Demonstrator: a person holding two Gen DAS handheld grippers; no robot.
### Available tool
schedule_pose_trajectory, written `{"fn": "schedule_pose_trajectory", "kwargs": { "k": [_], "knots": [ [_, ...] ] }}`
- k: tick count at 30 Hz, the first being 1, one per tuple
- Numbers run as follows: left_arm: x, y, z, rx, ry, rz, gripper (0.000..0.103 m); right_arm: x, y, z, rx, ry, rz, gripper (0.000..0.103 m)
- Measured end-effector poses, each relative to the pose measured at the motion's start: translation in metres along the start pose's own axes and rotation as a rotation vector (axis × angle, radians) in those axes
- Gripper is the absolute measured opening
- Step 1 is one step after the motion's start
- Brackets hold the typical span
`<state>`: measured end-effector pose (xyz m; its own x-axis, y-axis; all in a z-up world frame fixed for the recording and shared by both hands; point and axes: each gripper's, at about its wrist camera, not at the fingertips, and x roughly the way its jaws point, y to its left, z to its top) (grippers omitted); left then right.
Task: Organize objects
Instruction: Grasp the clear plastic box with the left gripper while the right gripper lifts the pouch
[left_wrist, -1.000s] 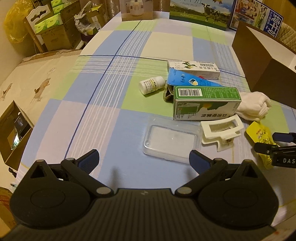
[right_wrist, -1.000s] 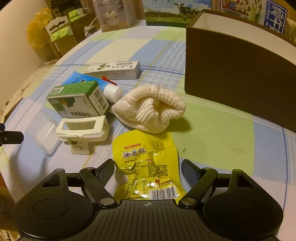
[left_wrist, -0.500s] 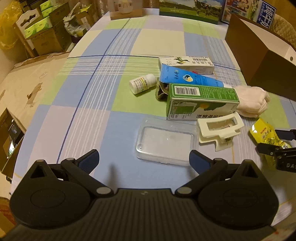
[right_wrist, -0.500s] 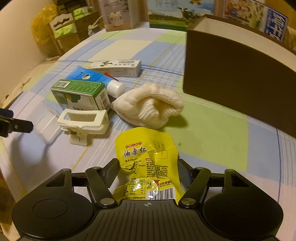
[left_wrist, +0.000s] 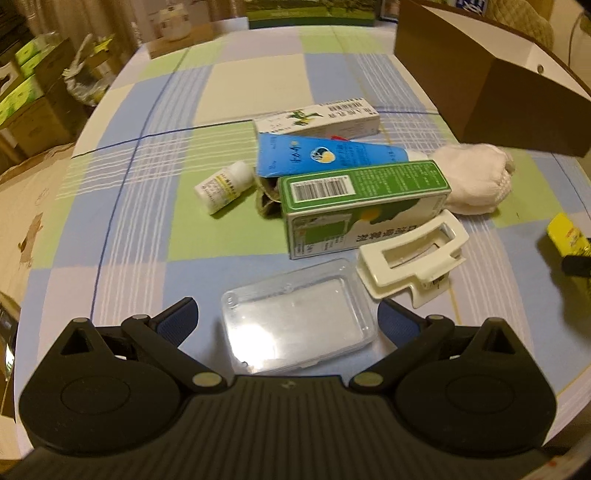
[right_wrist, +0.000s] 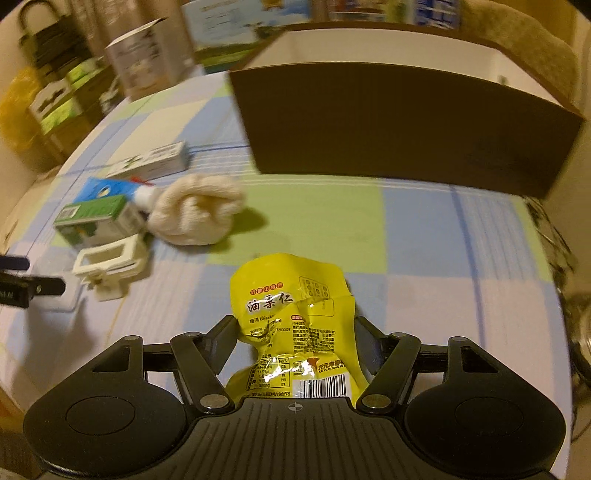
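My right gripper grasps the yellow packet by its lower half, fingers pressed into the crinkled foil on both sides, the top half standing free above them and the packet lifted clear of the cloth; the brown box, open at the top, stands ahead and is my likely drop point. My left gripper hangs with fingers spread wide on either side of the clear case, which lies flat on the checked tablecloth, and I see no pad touching it. Just beyond the case lie the white clip, the green carton, the blue tube, the long white carton, the small bottle and the knitted cloth, all clustered close. Risks, as I judge them: the foil is slick and held only low down, so a quick swing could let the packet slide out or fold over short of the box; its floppy top may catch the box's near wall if I carry it too low. On the left, the case is thin and smooth, so closing may skid it away or tip it, and the right finger sits near the clip and may nudge it
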<state>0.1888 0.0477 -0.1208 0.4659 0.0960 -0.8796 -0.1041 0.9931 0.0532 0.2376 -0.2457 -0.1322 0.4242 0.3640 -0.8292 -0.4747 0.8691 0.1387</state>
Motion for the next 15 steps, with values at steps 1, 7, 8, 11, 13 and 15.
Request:
{"fn": "schedule_pose_trajectory", "kwargs": {
  "k": [1,7,8,11,13,15],
  "knots": [
    [0.002,-0.001,0.001,0.004,0.011,0.000,0.102,-0.002,-0.004,-0.001,0.013,-0.003,-0.011,0.065],
    [0.013,0.002,0.005,-0.041,0.043,-0.013,0.093,-0.011,-0.018,-0.003,0.052,-0.013,-0.052,0.065],
    [0.015,0.002,0.005,-0.043,0.046,-0.014,0.092,-0.012,-0.020,-0.003,0.055,-0.014,-0.056,0.065],
    [0.016,0.002,0.006,-0.039,0.047,-0.012,0.088,-0.013,-0.022,-0.002,0.057,-0.018,-0.063,0.065],
    [0.016,0.001,0.006,-0.042,0.043,-0.012,0.088,-0.013,-0.022,0.000,0.057,-0.022,-0.063,0.065],
    [0.015,0.001,0.006,-0.047,0.036,-0.004,0.088,-0.014,-0.024,0.002,0.057,-0.026,-0.064,0.065]
  ]
}}
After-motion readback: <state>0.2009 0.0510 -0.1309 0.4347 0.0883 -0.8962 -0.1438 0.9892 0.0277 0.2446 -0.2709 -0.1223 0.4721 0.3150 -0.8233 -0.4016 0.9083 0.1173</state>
